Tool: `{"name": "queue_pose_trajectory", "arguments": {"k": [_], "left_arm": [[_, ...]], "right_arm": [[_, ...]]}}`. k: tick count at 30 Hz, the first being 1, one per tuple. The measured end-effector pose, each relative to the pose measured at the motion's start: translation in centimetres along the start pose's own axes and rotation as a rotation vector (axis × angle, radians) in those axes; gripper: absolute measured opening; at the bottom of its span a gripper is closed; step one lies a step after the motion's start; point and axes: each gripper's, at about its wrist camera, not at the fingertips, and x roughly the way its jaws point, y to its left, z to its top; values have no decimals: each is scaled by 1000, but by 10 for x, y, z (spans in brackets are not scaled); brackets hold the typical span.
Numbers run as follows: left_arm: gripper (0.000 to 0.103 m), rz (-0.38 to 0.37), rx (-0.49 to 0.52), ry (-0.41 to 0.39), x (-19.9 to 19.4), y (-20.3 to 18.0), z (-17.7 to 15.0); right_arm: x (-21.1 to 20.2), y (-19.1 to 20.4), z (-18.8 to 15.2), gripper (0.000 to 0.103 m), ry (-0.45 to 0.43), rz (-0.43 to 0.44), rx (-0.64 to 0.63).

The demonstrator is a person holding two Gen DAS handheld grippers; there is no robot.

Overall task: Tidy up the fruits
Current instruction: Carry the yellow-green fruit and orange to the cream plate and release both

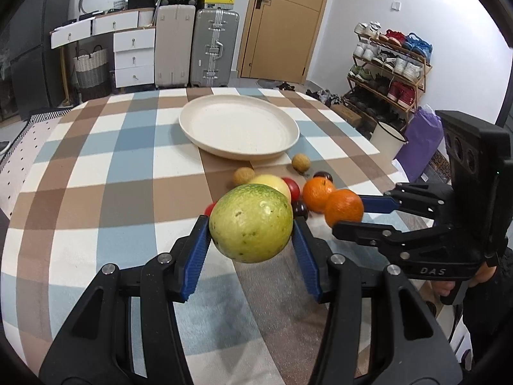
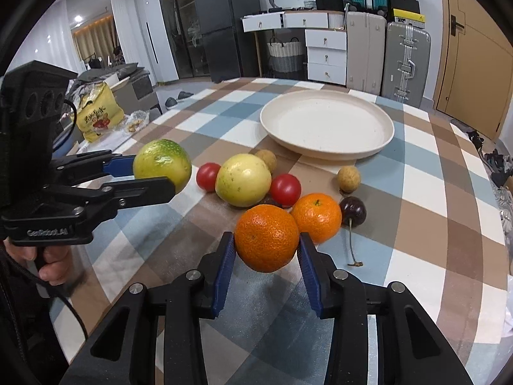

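My left gripper (image 1: 251, 224) is shut on a green-yellow fruit (image 1: 251, 223) and holds it above the checked tablecloth; it also shows in the right wrist view (image 2: 162, 165). My right gripper (image 2: 266, 240) is shut on an orange (image 2: 266, 237), also seen in the left wrist view (image 1: 344, 208). On the cloth lie a second orange (image 2: 316, 213), a yellow fruit (image 2: 243, 180), two red tomatoes (image 2: 285, 190), two small tan fruits (image 2: 349, 178) and a dark cherry (image 2: 352, 210). A cream plate (image 2: 327, 125) stands empty behind them.
The round table (image 1: 96, 166) has its edge close on the right (image 1: 400, 176). Beyond it stand a shoe rack (image 1: 388, 67), a white bucket (image 1: 388, 138), suitcases (image 1: 213, 48) and drawers. A yellow bag (image 2: 97, 115) sits off the table's left side.
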Motion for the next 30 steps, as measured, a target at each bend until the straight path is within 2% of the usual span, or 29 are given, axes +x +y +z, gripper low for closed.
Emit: {"name": "queue_pose_trajectory", "arguments": {"k": [6, 14, 30], "left_arm": [[49, 11, -7, -48, -2, 3, 19], [49, 32, -8, -58, 15, 8, 38], [49, 58, 9, -77, 49, 13, 69]], "right_arm": [[-17, -8, 14, 40, -65, 3, 28], [-24, -19, 36, 40, -103, -9, 54], [1, -50, 67, 40, -91, -27, 143]]}}
